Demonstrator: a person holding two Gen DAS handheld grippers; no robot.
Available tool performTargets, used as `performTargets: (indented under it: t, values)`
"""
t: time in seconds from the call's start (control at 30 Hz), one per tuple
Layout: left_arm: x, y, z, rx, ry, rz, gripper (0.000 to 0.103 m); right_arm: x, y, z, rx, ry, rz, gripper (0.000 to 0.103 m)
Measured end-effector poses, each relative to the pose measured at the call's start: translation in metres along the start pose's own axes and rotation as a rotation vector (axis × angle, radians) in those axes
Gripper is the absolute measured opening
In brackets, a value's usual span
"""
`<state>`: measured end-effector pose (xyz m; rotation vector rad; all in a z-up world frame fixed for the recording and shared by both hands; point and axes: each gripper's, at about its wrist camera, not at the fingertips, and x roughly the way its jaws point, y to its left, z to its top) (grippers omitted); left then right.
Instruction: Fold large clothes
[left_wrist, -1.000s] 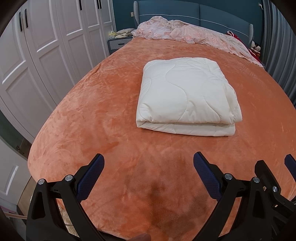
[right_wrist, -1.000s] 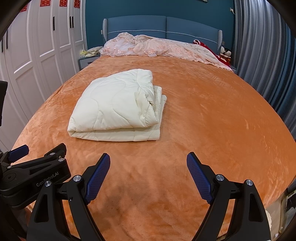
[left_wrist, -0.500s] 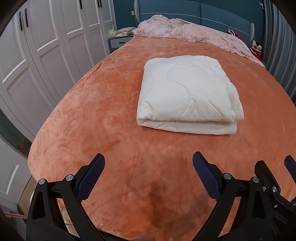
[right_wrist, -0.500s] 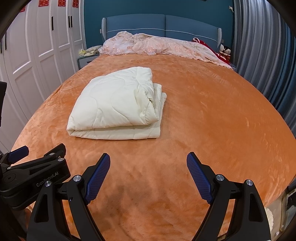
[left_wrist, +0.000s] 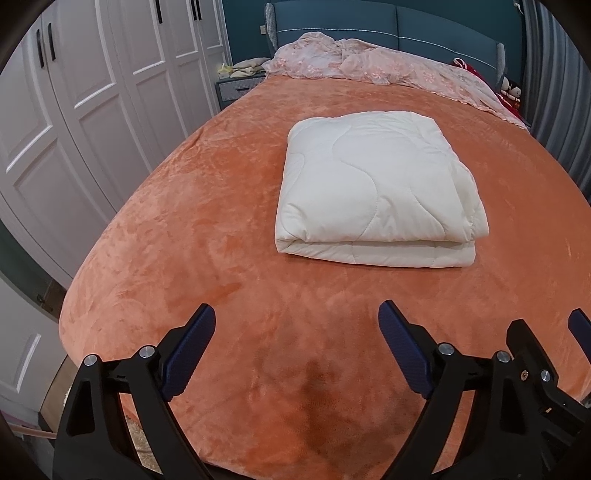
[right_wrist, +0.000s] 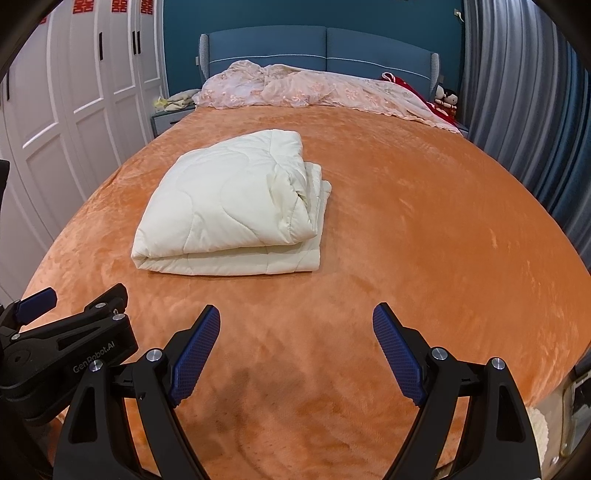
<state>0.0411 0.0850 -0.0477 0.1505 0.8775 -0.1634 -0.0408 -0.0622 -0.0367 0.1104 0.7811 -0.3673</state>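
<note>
The folded cream quilted duvet (left_wrist: 376, 192) is lying on the orange plush bedspread (left_wrist: 192, 229), about midway along it. Behind the duvet, a crumpled pink lace coverlet (left_wrist: 373, 66) is lying against the blue padded headboard (left_wrist: 439, 33). Left of the duvet, beyond the bedspread's edge, the white panelled wardrobe (left_wrist: 85, 85) is standing. Right of it, grey curtains (right_wrist: 524, 96) are hanging.

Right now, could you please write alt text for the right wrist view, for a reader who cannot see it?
A cream quilt, folded into a thick rectangle, lies on an orange bedspread. The right gripper is open above the bed's near end, holding nothing, and the left gripper shows at the lower left. A pink coverlet lies bunched at the blue headboard.
</note>
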Motion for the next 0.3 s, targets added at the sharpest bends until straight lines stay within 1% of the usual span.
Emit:
performTargets:
  t: [0.07, 0.1, 0.13, 0.3]
  values:
    - [0.0009, -0.0004, 0.0007, 0.004, 0.003, -0.003, 0.086, 0.0001, 0.0017, -0.0001, -0.001, 0.002, -0.003, 0.083]
    - [0.0016, 0.0001, 0.0007, 0.001, 0.008, -0.002, 0.082, 0.0002, 0.0027, -0.0002, -0.003, 0.003, -0.001, 0.083]
    - [0.0019, 0.0004, 0.0007, -0.001, 0.009, -0.007, 0.081, 0.0004, 0.0031, 0.0002, -0.004, 0.003, -0.001, 0.083]
    - [0.0040, 0.0024, 0.0004, -0.005, 0.016, -0.014, 0.081, 0.0010, 0.0051, -0.0002, -0.001, 0.006, -0.004, 0.083]
